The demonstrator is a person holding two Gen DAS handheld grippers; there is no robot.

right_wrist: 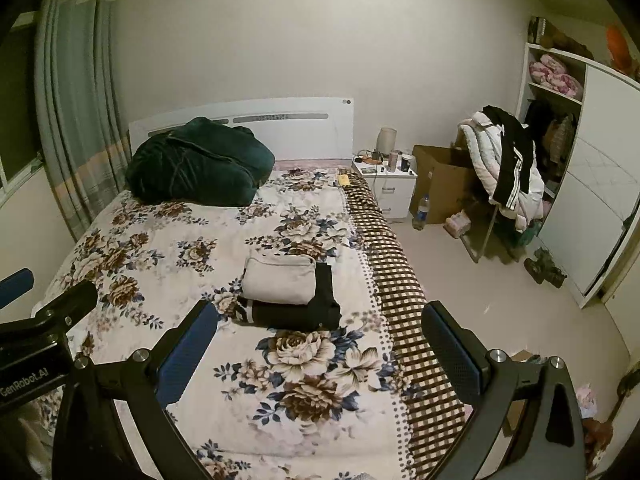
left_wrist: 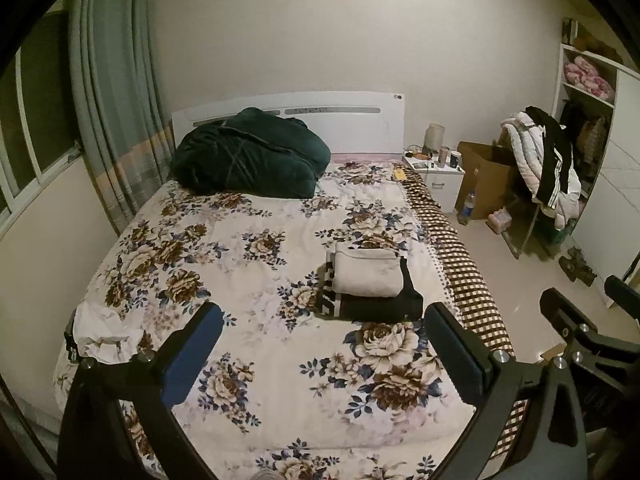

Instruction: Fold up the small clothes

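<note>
A folded beige garment (left_wrist: pixel 368 272) (right_wrist: pixel 280 280) lies on top of a folded black garment (left_wrist: pixel 372 304) (right_wrist: pixel 296 310) on the floral bedspread (left_wrist: pixel 260 360) (right_wrist: pixel 280 400), near the bed's right side. A crumpled white garment (left_wrist: pixel 104 332) lies at the bed's left edge. My left gripper (left_wrist: pixel 320 344) is open and empty, held above the bed in front of the stack. My right gripper (right_wrist: pixel 320 344) is open and empty, also above the bed, short of the stack. Each gripper shows at the edge of the other's view.
A dark green bundle of bedding (left_wrist: pixel 248 152) (right_wrist: pixel 200 160) sits by the white headboard (left_wrist: pixel 360 120). A nightstand (right_wrist: pixel 386 184), cardboard box (right_wrist: pixel 440 184), bottle (right_wrist: pixel 422 212), clothes-draped chair (right_wrist: pixel 504 168) and wardrobe (right_wrist: pixel 592 184) stand right of the bed. Curtains (left_wrist: pixel 112 100) hang on the left.
</note>
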